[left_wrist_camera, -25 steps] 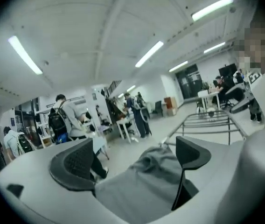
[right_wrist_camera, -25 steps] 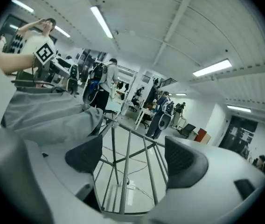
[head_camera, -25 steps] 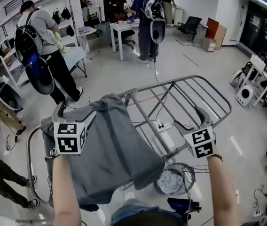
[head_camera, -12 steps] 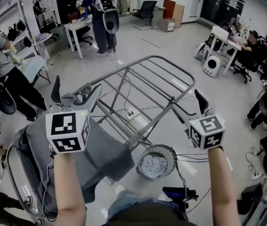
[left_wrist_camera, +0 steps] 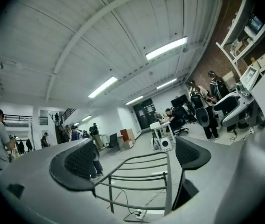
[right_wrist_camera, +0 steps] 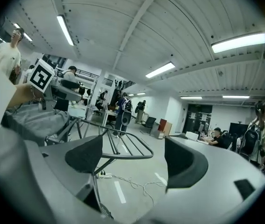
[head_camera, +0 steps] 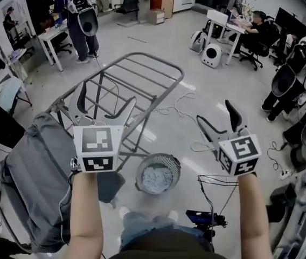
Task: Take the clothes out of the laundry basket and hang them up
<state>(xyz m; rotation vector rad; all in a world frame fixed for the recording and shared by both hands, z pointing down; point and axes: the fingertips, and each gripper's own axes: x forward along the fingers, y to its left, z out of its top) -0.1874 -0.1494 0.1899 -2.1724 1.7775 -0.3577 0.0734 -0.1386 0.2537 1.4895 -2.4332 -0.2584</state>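
Note:
A grey garment (head_camera: 32,171) lies draped over the left wing of the metal drying rack (head_camera: 137,69). The round wire laundry basket (head_camera: 166,162) stands on the floor below the rack and holds pale clothes (head_camera: 156,178). My left gripper (head_camera: 102,108) is open and empty, raised in front of the rack, right of the garment. My right gripper (head_camera: 220,122) is also open and empty, up and to the right of the basket. In the left gripper view the rack (left_wrist_camera: 142,174) shows between the jaws of that gripper (left_wrist_camera: 132,160). The right gripper view shows the garment (right_wrist_camera: 32,118) at far left.
White cables (head_camera: 182,109) trail across the floor right of the rack. A dark device (head_camera: 202,218) sits by my feet. People with backpacks stand near a white table (head_camera: 50,34) at the back left. Desks, chairs and white round units (head_camera: 213,54) fill the back right.
Both grippers have swung right, away from the grey garment, which stays draped on the rack's left wing. The basket has come to sit between my two arms.

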